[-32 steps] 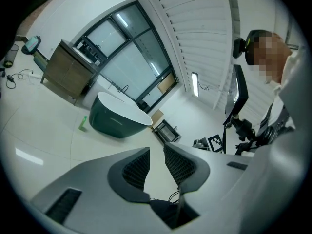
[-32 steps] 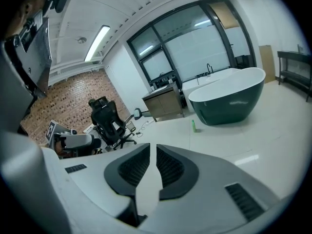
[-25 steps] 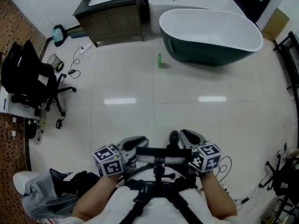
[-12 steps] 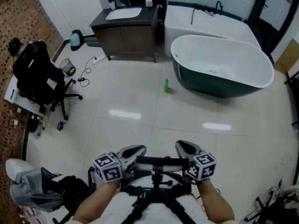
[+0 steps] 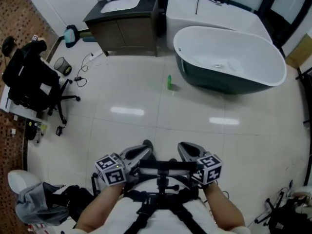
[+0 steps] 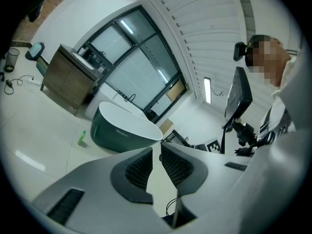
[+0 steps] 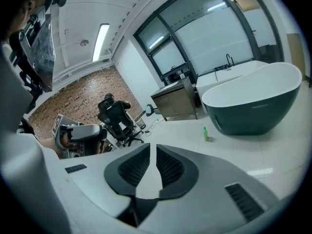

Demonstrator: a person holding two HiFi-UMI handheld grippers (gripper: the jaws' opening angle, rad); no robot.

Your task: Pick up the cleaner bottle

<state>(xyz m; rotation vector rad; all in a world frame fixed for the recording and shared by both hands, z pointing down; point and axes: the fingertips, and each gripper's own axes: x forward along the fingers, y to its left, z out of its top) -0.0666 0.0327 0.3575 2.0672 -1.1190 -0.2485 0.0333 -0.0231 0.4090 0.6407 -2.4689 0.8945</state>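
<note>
On the far floor (image 5: 97, 130), just left of the tub (image 5: 273, 67), the bottle (image 5: 169, 82) stood upright: small, green and alone on pale tile, near the tub's dark wall but apart from it. It was well away from both grippers, which hung side by side close to the person's body at the near edge of the head view. The left gripper (image 6: 160, 146) had its jaws drawn to a slim gap, having just been closing, with nothing between the pads. The right gripper (image 7: 152, 147) showed the same narrow slit and was also empty.

The step in hand looked like the approach, with the pick itself not begun. To do it well, the person would probably need to cross the whole stretch of floor first, then get low, since the bottle sat at floor level. Either gripper could serve, as the bottle lay almost straight ahead. Whichever went in would have to spread its jaws wider than the bottle before arriving, because the present slit seemed too tight to pass round it. Coming in level from the open near side would likely keep the jaws off the tub. Pinching the body rather than the cap looked safer, since a light, narrow bottle should tip easily if one pad touched first.
</note>
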